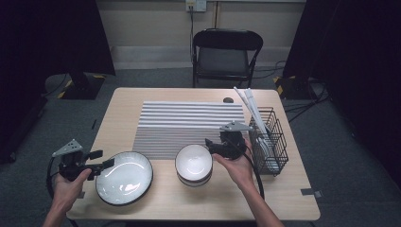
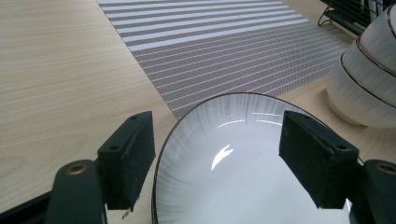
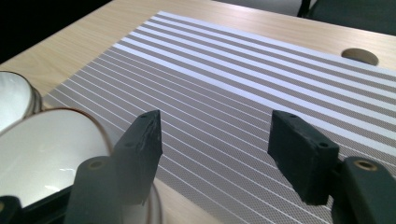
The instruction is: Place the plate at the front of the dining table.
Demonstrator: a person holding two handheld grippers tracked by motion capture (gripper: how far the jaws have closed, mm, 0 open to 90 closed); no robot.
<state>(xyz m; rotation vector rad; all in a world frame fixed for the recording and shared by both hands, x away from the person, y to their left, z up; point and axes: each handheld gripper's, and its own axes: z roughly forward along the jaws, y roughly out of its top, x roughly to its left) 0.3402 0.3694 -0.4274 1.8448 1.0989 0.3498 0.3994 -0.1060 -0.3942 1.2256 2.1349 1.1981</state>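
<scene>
A white plate (image 1: 125, 177) with a dark rim lies at the table's front left. My left gripper (image 1: 103, 159) hovers at its left edge, open. In the left gripper view the plate (image 2: 233, 186) lies under and beyond the open jaws (image 2: 217, 154), and the pads do not press on it. A stack of white bowls (image 1: 194, 163) stands at the front middle. My right gripper (image 1: 209, 145) is just to the right of the stack and above it, open. In the right gripper view the jaws (image 3: 215, 149) stand apart over the striped placemat (image 3: 257, 84), with the top bowl (image 3: 37, 158) beside the left jaw.
The striped placemat (image 1: 189, 123) covers the table's middle. At the right edge stands a black wire basket (image 1: 272, 137) holding white dishes and long white pieces. A folding chair (image 1: 226, 52) stands behind the table. The bowl stack (image 2: 369, 88) sits right of the plate.
</scene>
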